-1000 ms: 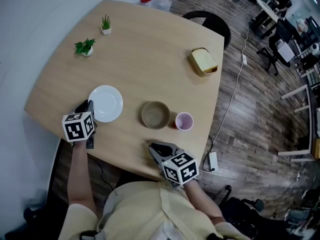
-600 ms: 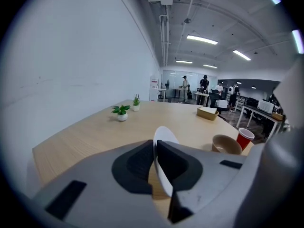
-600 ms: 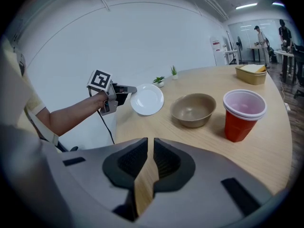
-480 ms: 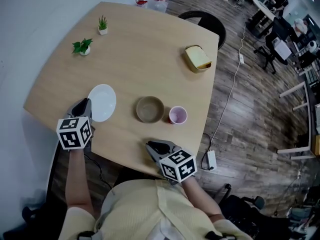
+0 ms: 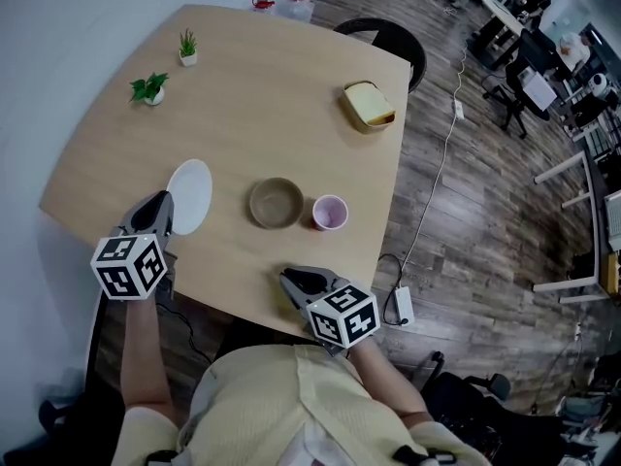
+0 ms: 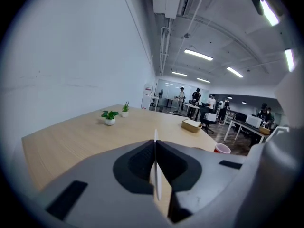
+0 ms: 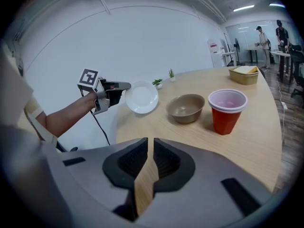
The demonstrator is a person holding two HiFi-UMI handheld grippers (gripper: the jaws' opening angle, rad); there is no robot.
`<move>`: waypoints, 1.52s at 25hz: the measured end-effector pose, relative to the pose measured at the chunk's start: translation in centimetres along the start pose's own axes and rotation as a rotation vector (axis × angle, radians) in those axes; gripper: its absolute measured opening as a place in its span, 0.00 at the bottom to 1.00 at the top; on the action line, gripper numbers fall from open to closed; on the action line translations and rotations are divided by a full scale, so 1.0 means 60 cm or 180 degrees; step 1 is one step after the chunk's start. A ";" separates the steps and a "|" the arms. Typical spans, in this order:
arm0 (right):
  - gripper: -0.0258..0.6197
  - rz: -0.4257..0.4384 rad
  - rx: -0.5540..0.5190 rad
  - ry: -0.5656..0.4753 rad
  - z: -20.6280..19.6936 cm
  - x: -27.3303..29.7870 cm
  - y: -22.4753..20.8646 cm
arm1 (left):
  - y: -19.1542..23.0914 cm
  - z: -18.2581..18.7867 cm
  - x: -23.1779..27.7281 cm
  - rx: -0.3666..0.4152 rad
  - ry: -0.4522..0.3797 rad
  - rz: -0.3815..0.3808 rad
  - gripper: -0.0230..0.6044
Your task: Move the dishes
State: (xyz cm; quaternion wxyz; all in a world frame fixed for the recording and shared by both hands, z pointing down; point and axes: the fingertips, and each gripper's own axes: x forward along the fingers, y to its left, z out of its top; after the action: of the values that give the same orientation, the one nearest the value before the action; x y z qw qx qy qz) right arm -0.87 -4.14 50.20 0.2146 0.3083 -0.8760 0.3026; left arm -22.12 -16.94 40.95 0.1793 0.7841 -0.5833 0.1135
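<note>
1 tilted white plate [image 5: 189, 195], rim tight in left gripper [image 5: 163, 210] fingers, near table [image 5: 272, 105] edge; right gripper [image 5: 296, 282] fingers together, empty.

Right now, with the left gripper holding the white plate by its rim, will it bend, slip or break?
The white plate looks rigid: it shows edge-on as a straight thin line in the left gripper. Glossy and pinched at one rim, it may slip or pivot. If ceramic, a drop could chip it.

Pale wood bench [image 5: 272, 105], rounded corners. Near front edge: tan bowl [image 5: 275, 203], upright; red cup [image 5: 330, 212] just beside it on right, not touching. Far left: leafy plant [image 5: 148, 88], spiky plant [image 5: 187, 45] in small pots. Far right edge: yellow box [image 5: 367, 104].
</note>
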 end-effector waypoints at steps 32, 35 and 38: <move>0.12 -0.0270 0.0190 -0.0054 -0.023 -0.053 -0.058 | -0.182 -0.185 -0.053 -0.0818 0.0748 -0.0888 0.08; 0.12 -0.0290 0.0204 -0.0048 -0.028 -0.055 -0.061 | -0.188 -0.203 -0.049 -0.0709 0.0858 -0.0860 0.08; 0.12 -0.0302 0.0214 -0.0037 -0.031 -0.054 -0.062 | -0.193 -0.218 -0.040 -0.0469 0.0959 -0.0815 0.08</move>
State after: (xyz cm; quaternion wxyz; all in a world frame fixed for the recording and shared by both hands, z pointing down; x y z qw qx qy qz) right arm 4.31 -3.90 51.19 0.2131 0.3583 -0.8509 0.3196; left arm -11.32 -6.49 50.21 0.3342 0.8108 -0.4522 0.1628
